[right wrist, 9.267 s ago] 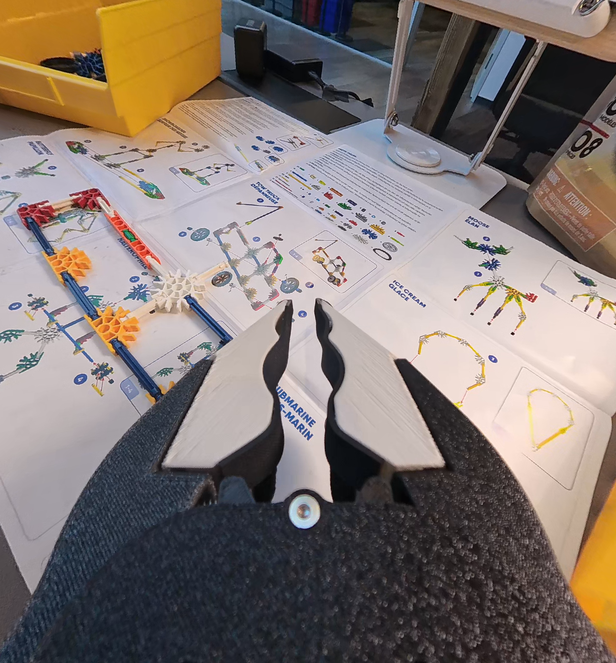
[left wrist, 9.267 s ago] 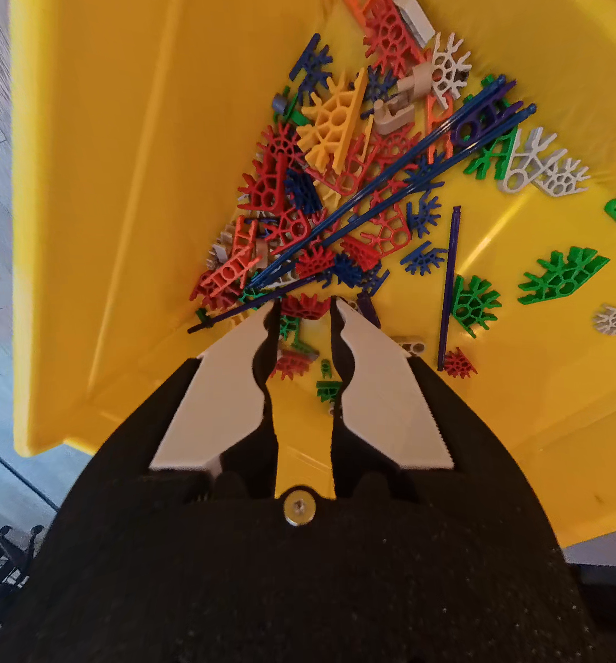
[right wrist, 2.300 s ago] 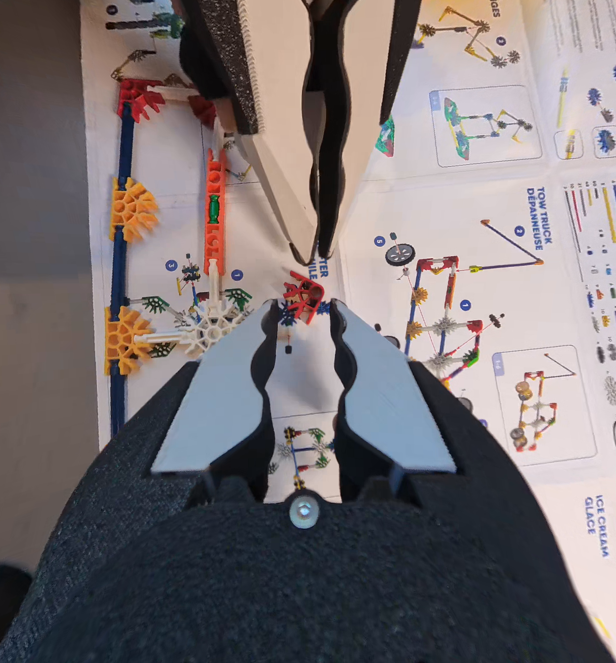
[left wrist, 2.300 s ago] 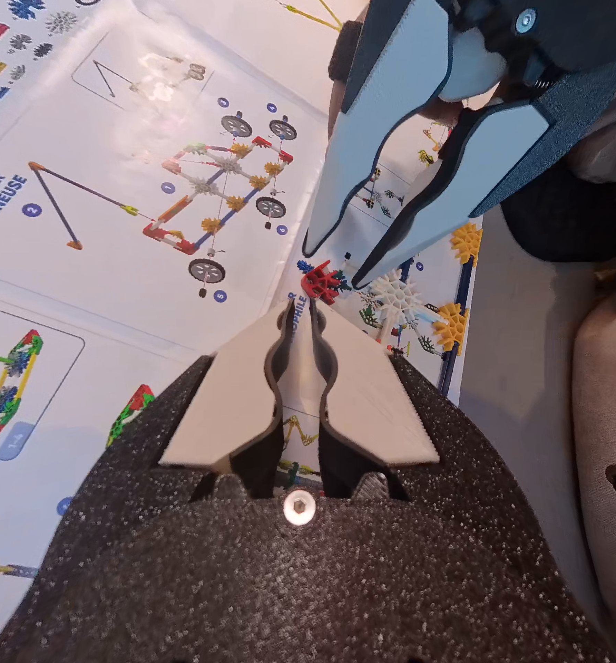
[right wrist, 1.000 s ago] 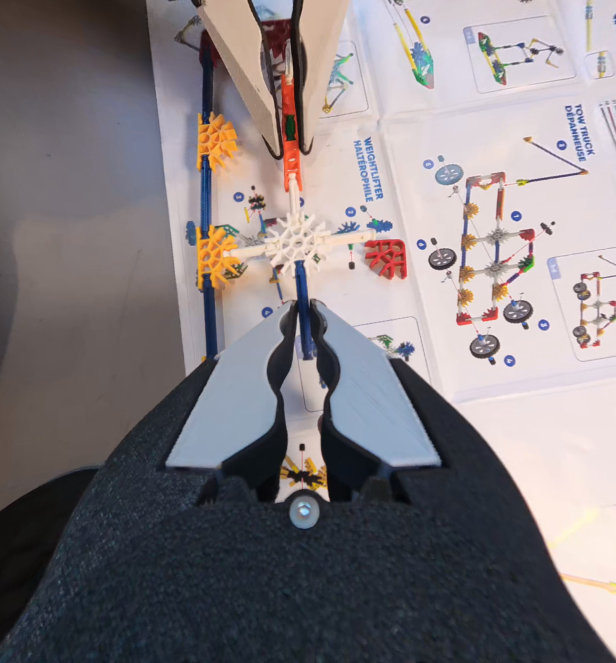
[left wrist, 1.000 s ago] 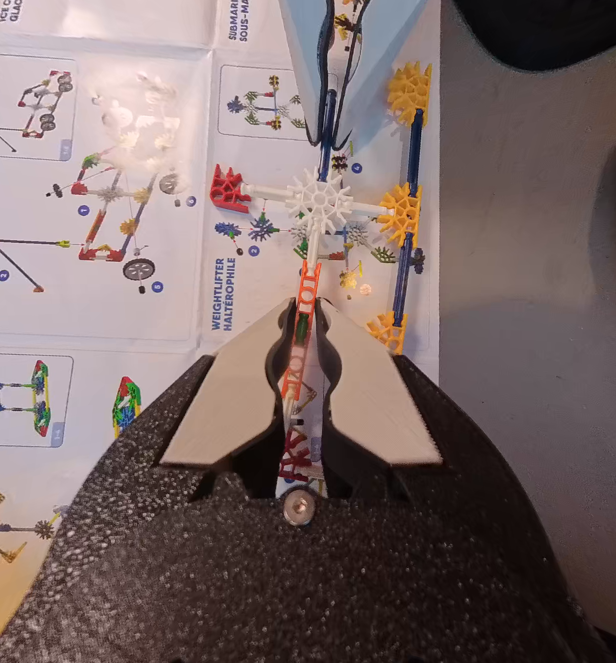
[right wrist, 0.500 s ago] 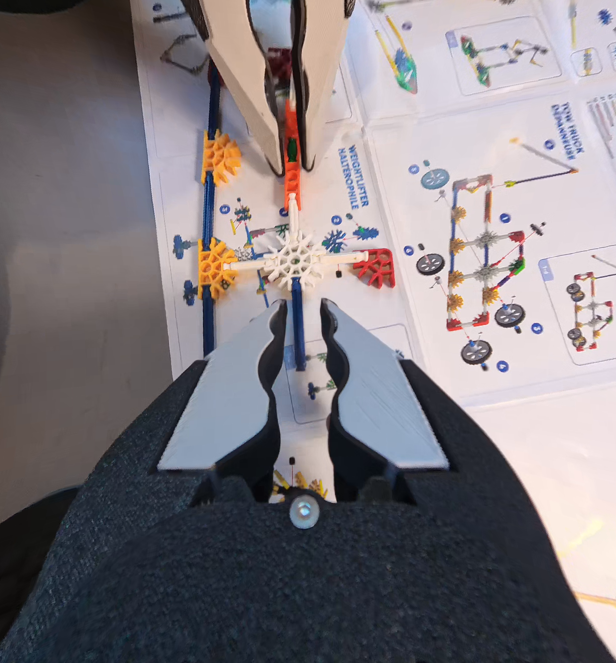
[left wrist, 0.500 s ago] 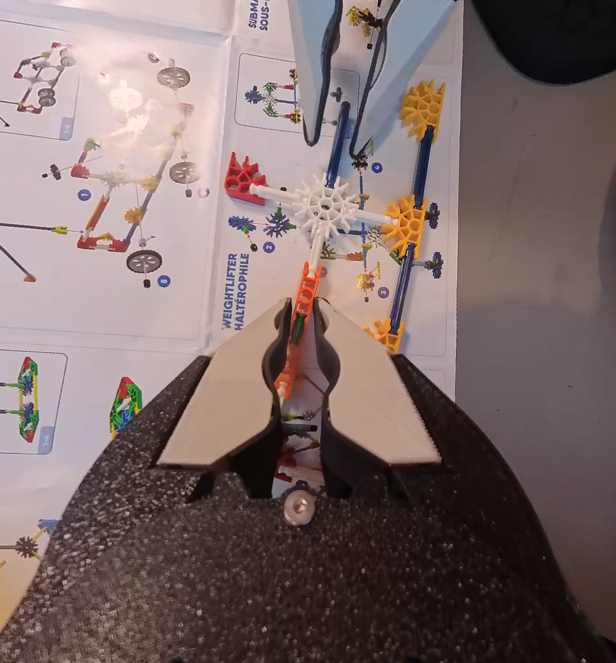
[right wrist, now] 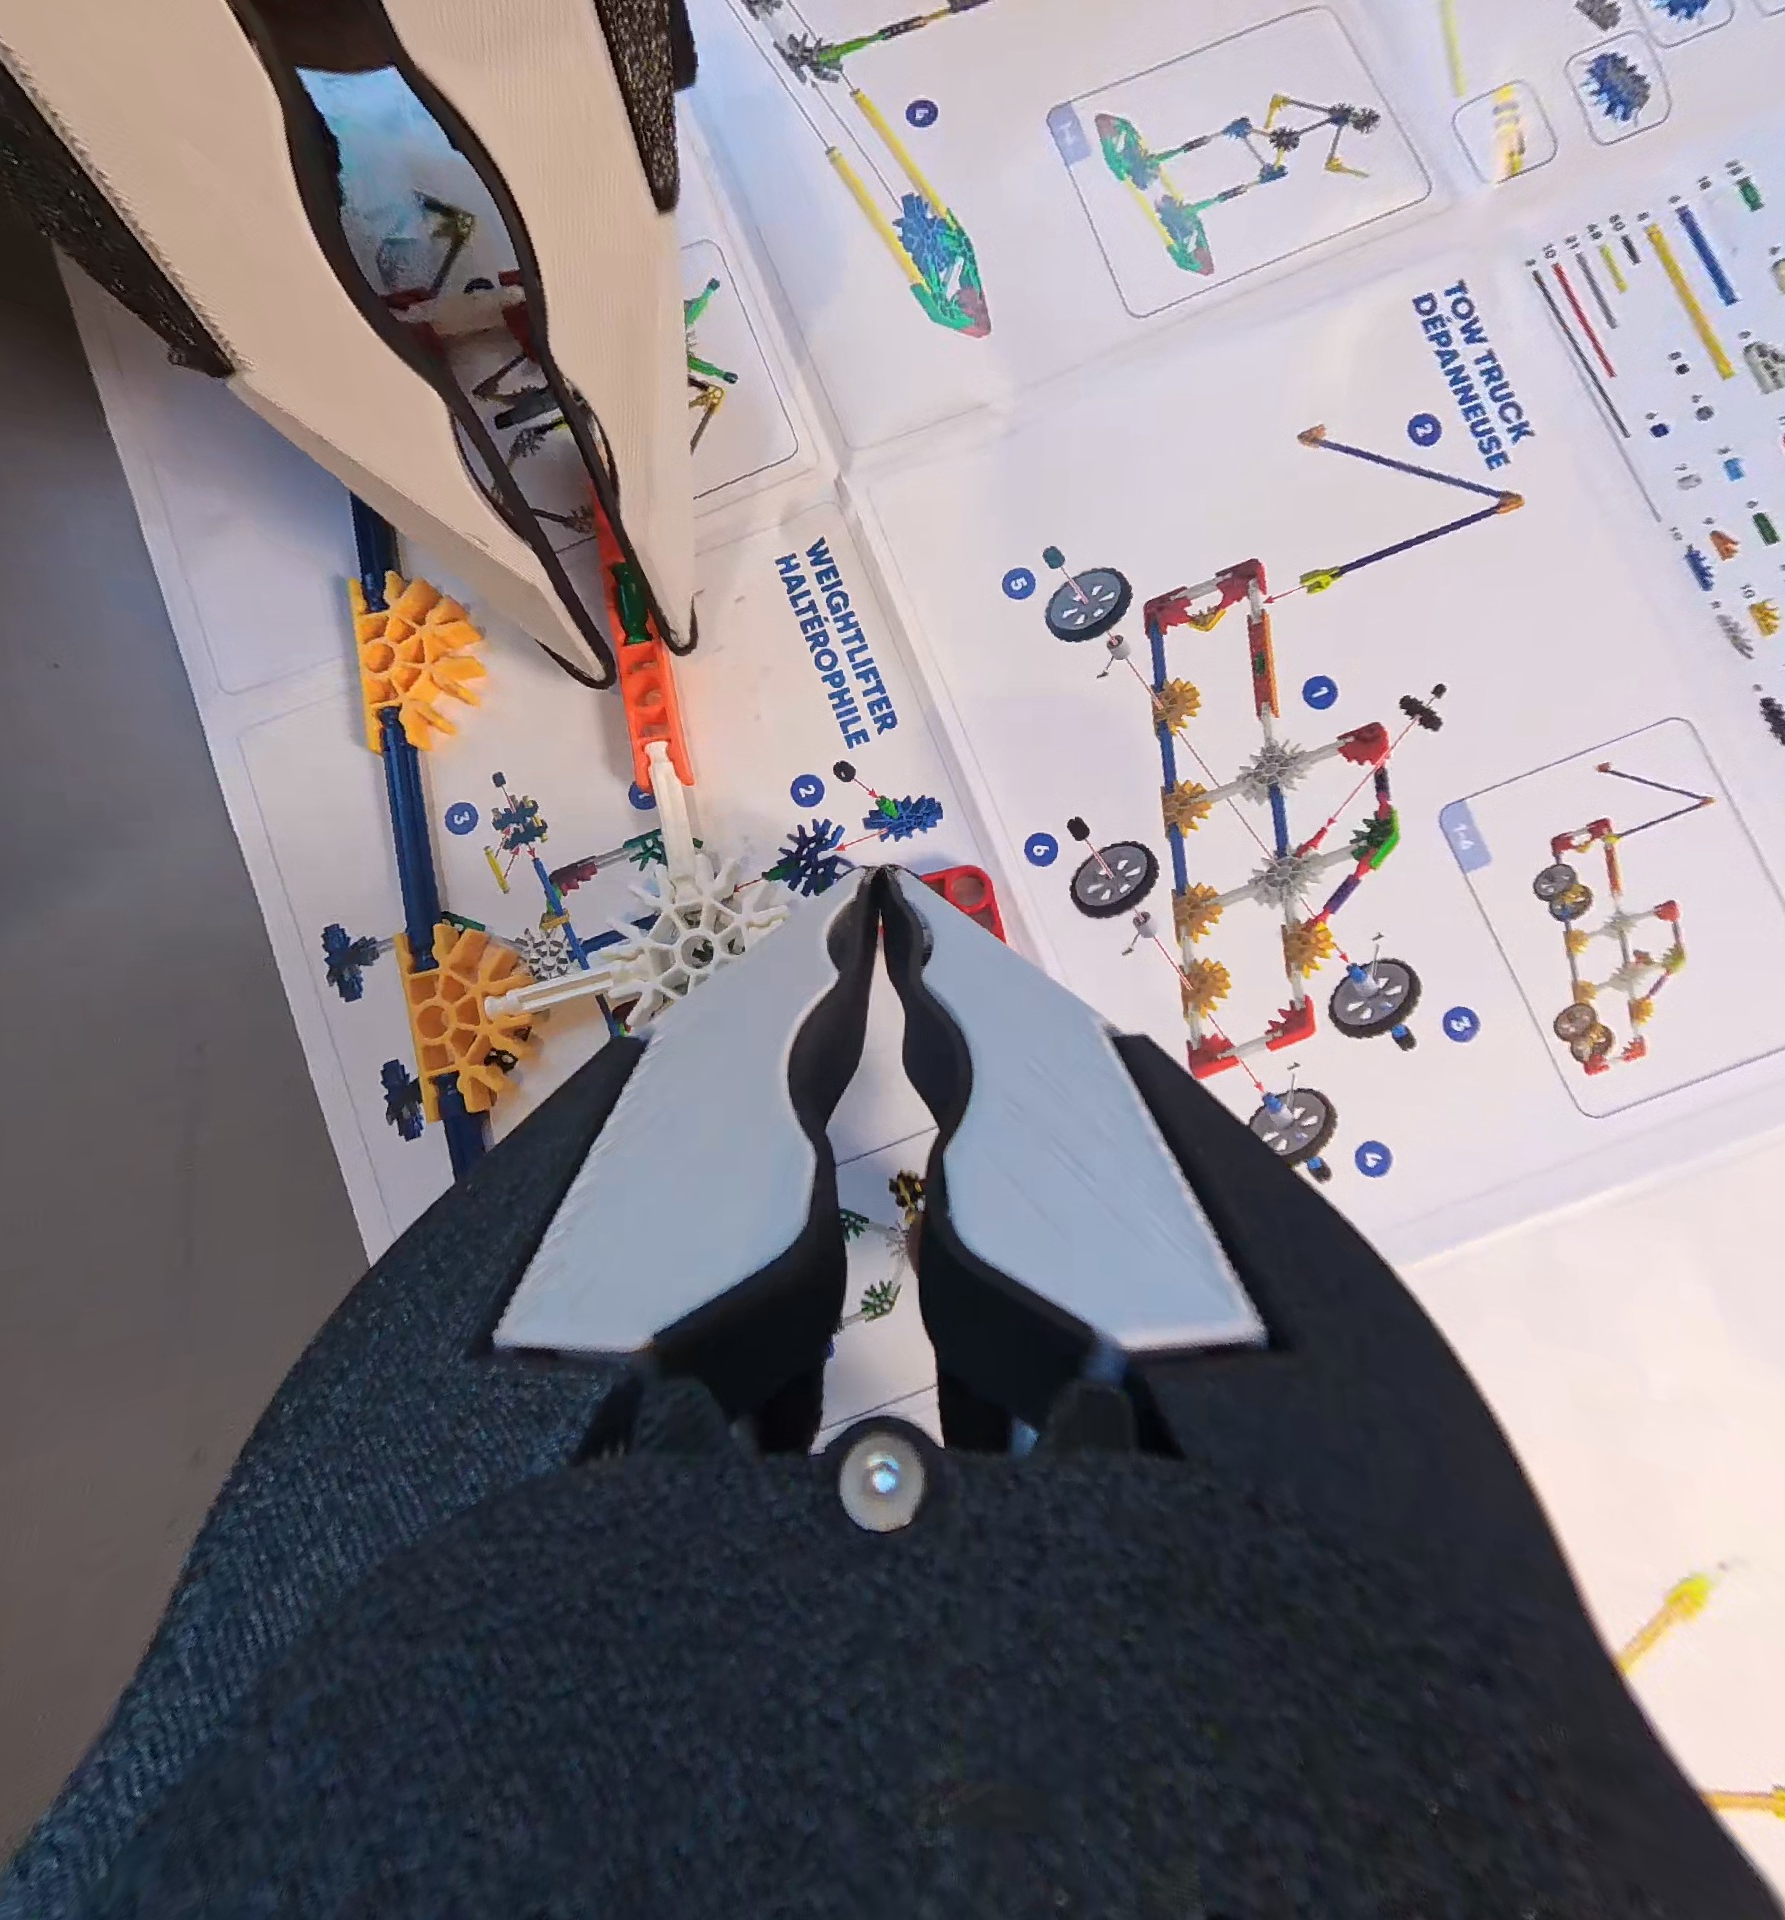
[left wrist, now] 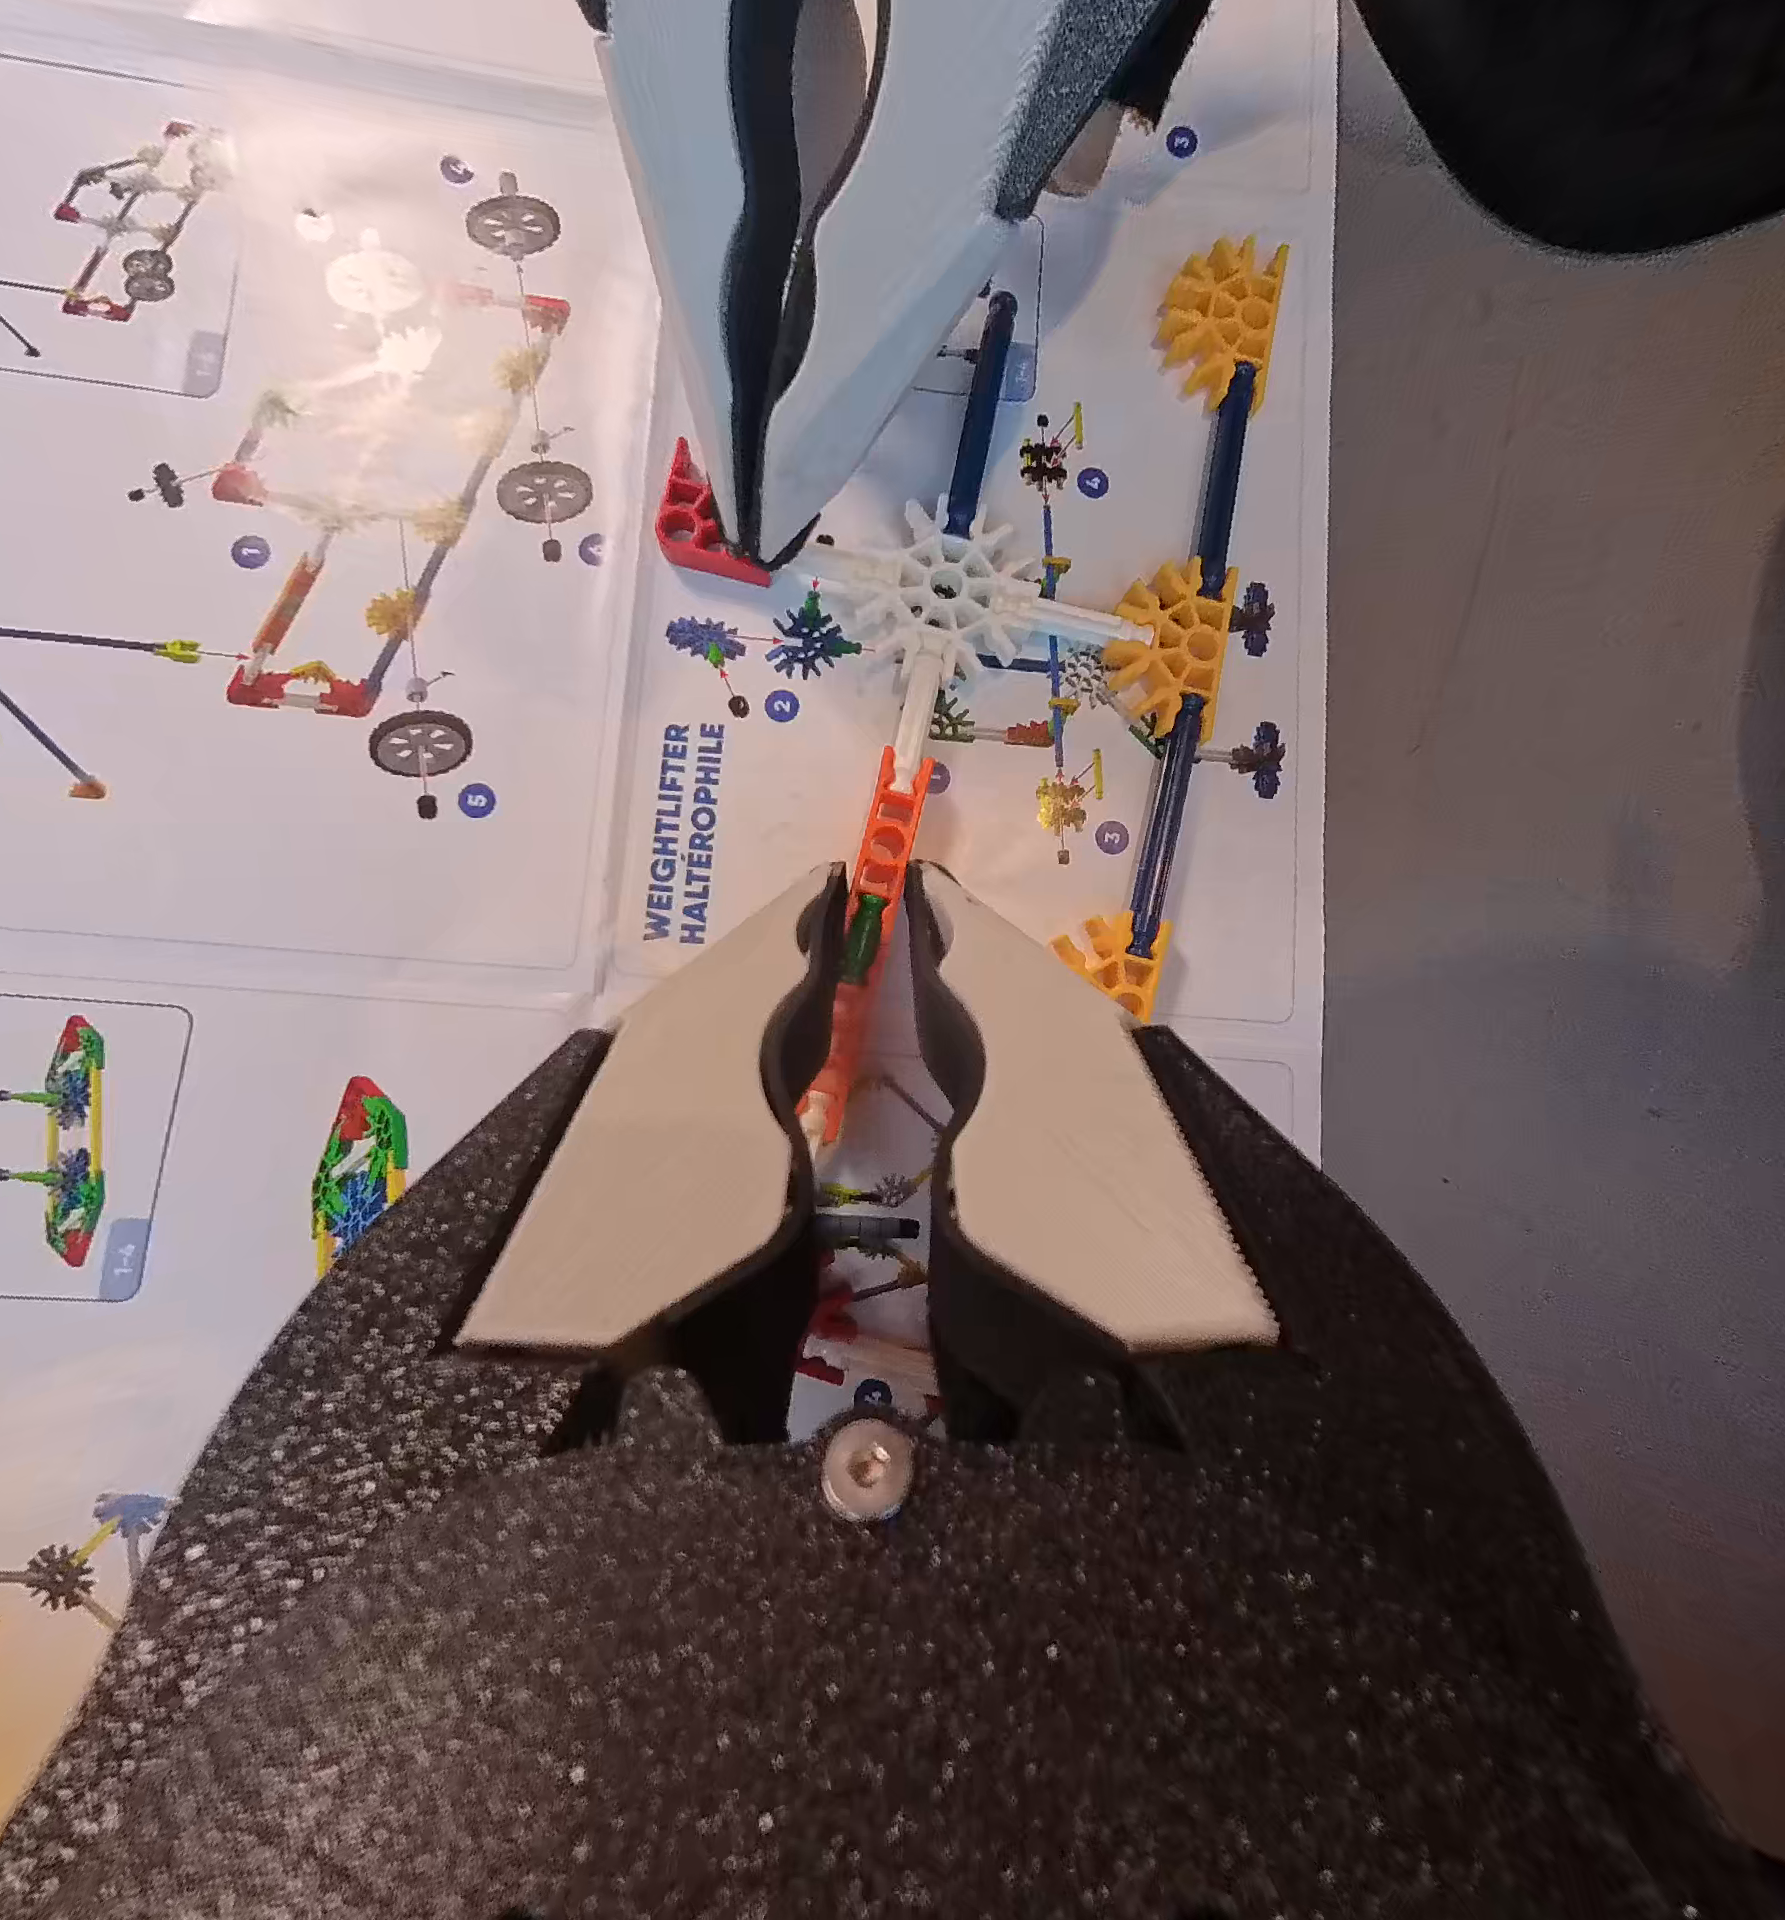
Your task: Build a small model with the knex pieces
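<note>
The left gripper (left wrist: pixel 875 883) is narrowed around the orange ladder-shaped plastic connector (left wrist: pixel 893 821) with a small green piece (left wrist: pixel 864 930) set in it; both fingertips flank that piece, and whether they press it cannot be told. From the connector's far end a white rod (left wrist: pixel 912 717) runs toward 12 o'clock into the white snowflake-shaped plastic hub (left wrist: pixel 945 592). At the hub's 3 o'clock a yellow fan-shaped connector (left wrist: pixel 1174 639) sits on a dark blue rod (left wrist: pixel 1194 623).

The right gripper (right wrist: pixel 880 875) has its tips pinched together on the red corner-shaped connector (right wrist: pixel 961 888), which lies at the hub's (right wrist: pixel 696 940) 3 o'clock in the right wrist view.

The whole assembly lies on a white printed instruction sheet (left wrist: pixel 348 852) spread over a grey tabletop (left wrist: pixel 1594 831).
</note>
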